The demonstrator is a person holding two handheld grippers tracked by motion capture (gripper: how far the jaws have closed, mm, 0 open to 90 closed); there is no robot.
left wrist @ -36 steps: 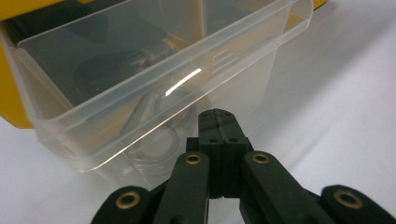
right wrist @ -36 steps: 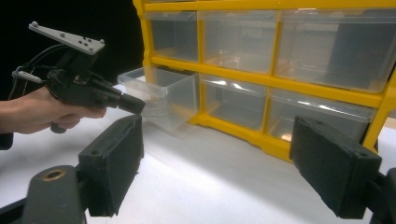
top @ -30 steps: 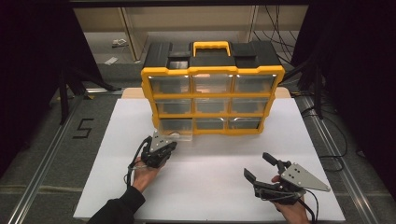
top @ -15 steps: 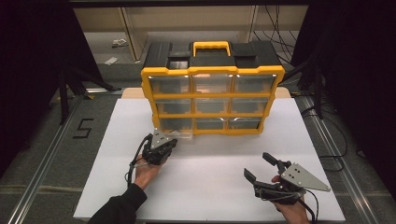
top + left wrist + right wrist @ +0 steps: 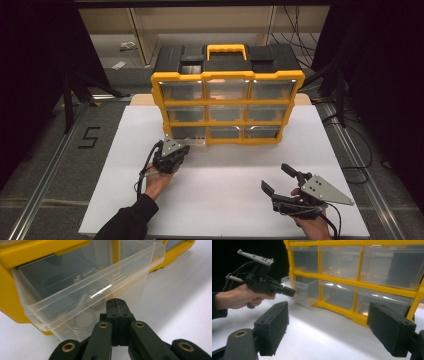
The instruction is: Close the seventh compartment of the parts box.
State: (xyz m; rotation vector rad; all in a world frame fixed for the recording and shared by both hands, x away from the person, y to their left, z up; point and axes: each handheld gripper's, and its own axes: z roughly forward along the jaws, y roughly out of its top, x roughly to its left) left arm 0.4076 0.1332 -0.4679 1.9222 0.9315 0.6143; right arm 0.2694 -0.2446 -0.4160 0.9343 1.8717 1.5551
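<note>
1. Clear plastic drawer [image 5: 82, 287], bottom-left bay of the yellow-framed organiser cabinet [image 5: 227, 80]: partly pulled out.
2. Left gripper [image 5: 117, 305]: jaws pressed together, apparently pinching the drawer's front tab; drawer directly ahead.
3. Right gripper [image 5: 281, 179]: jaws spread, empty, well apart.

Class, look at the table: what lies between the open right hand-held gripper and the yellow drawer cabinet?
Nothing: in the high view, only bare white tabletop lies between the right hand-held gripper and the yellow drawer cabinet.

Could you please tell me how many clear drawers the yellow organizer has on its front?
9, in three rows of three on the yellow organizer. Eight sit closed; the bottom-left drawer is pulled partway out, with the left gripper shut at its front lip.
</note>
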